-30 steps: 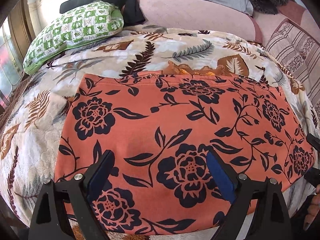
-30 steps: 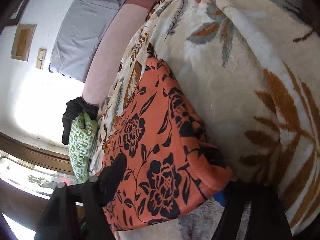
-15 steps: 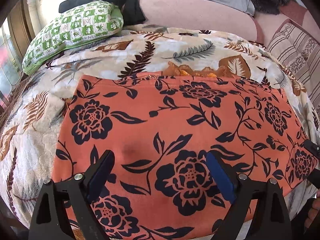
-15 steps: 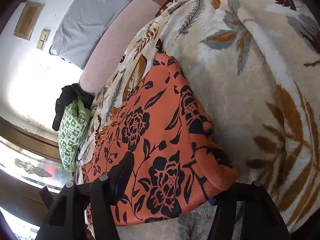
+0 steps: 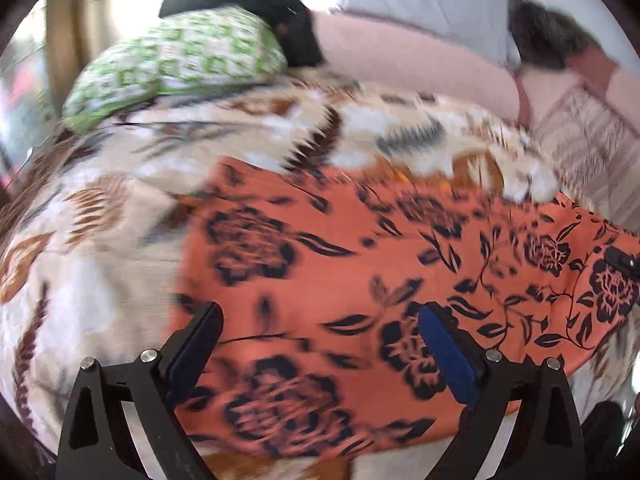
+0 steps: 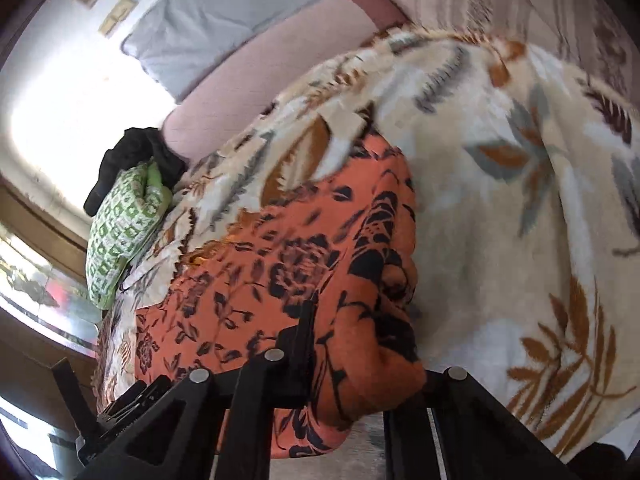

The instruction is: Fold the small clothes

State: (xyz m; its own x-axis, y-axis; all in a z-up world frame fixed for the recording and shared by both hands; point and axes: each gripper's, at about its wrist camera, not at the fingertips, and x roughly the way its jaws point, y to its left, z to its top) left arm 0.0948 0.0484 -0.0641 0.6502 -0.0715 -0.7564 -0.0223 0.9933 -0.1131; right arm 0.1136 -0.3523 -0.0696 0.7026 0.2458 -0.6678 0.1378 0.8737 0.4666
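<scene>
1. Bed blanket: plush, cream, printed with brown and grey leaves. It lies under everything, rumpled and soft, so it gives no firm edge to fold against.
2. Orange garment: thin cloth with a black rose print, spread wide across the blanket's near side. A second ago it lay flat. Now its right corner rides up, bunched into thick rounded folds in the right wrist view. I judge the fold has started: that corner should go across to the other side.
3. Green-checked pillow: puffy, at the far left, with a black cloth draped over its top. Well apart from the garment.
4. My right gripper: a second ago its jaws stood wide around the garment's corner. Now they are pressed together, pinching that corner, and raised. The cloth covers the pads.
5. My left gripper: jaws spread as wide as they go, and opening a little more. Blue pads hover over the garment's near edge and grip nothing. It has drifted sideways since a second ago and this view is blurred.
</scene>
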